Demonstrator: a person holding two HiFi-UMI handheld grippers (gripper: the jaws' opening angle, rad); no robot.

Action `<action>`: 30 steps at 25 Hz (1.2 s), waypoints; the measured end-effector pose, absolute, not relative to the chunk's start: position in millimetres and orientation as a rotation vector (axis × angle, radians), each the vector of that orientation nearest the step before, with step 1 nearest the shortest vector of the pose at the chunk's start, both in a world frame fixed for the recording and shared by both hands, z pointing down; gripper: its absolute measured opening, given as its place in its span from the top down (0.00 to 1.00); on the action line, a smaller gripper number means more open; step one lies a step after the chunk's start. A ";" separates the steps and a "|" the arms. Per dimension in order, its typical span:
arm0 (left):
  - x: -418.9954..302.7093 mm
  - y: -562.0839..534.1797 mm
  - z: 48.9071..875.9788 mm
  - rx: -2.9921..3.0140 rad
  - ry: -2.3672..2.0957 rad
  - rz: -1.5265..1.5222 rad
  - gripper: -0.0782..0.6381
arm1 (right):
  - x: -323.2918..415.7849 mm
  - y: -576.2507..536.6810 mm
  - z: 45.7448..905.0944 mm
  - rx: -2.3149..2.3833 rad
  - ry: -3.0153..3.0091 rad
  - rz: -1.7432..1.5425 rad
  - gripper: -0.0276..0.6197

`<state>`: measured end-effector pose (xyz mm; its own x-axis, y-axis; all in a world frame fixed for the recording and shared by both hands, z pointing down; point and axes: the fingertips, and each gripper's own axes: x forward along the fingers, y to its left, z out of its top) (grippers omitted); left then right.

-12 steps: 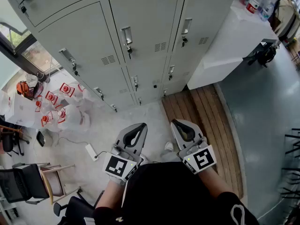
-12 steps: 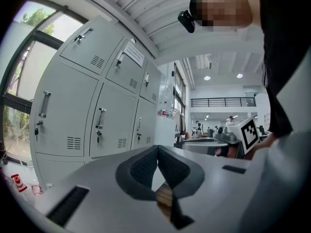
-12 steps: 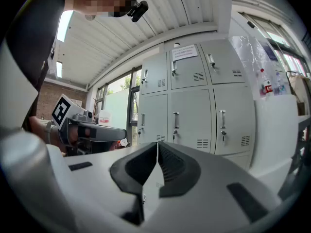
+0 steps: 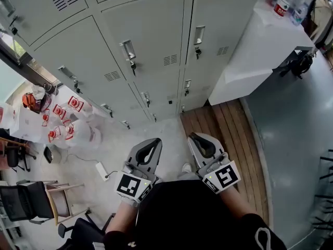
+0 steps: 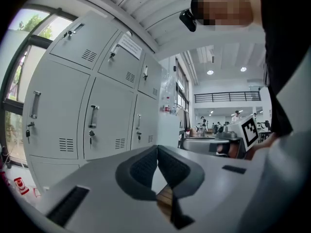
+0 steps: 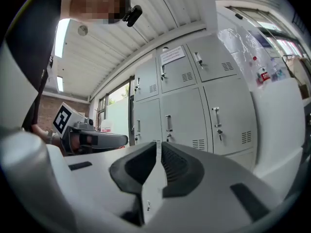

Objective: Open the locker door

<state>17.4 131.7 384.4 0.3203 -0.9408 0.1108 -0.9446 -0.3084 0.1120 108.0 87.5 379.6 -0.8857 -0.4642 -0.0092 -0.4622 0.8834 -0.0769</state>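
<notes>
A bank of grey metal lockers (image 4: 151,40) stands ahead, every door closed, each with a chrome handle (image 4: 126,50) and a key below it. Both grippers are held low in front of the person's body, well short of the lockers. My left gripper (image 4: 151,144) is shut with nothing between its jaws. My right gripper (image 4: 198,138) is shut and empty as well. In the left gripper view the locker doors (image 5: 99,115) rise beyond the closed jaws (image 5: 157,149). The right gripper view shows the same locker doors (image 6: 194,106) past its closed jaws (image 6: 159,147).
A white cabinet (image 4: 260,46) with bottles (image 4: 282,2) on top stands right of the lockers, above a wooden platform (image 4: 229,134). Plastic bags with red prints (image 4: 65,121) lie on the floor at left, near a power strip (image 4: 101,170) and chairs (image 4: 31,202).
The head view has shifted slightly, so the lockers sit a bit lower and further left in frame. Both grippers keep their places, still shut.
</notes>
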 end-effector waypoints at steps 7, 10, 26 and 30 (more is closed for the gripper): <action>37.4 103.1 391.7 2.360 -1.787 0.047 0.86 | 133.2 44.4 387.1 -0.701 3.007 -0.205 0.90; 37.6 94.8 398.6 2.337 -1.785 0.047 0.86 | 134.5 31.7 389.3 -0.704 3.004 -0.212 0.90; -62.2 -3.3 399.8 2.465 -1.599 0.014 0.86 | 39.9 -47.6 387.8 -0.895 2.987 -0.164 0.90; -86.7 -24.5 397.7 2.533 -1.507 0.033 0.86 | 16.2 -70.9 386.2 -1.019 2.942 -0.143 0.90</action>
<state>-86.7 -24.5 397.7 0.4821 -0.8682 0.1176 -0.8725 -0.4635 0.1545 16.2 -70.9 386.2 -0.7861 -0.6181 0.0064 -0.6158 0.7822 -0.0947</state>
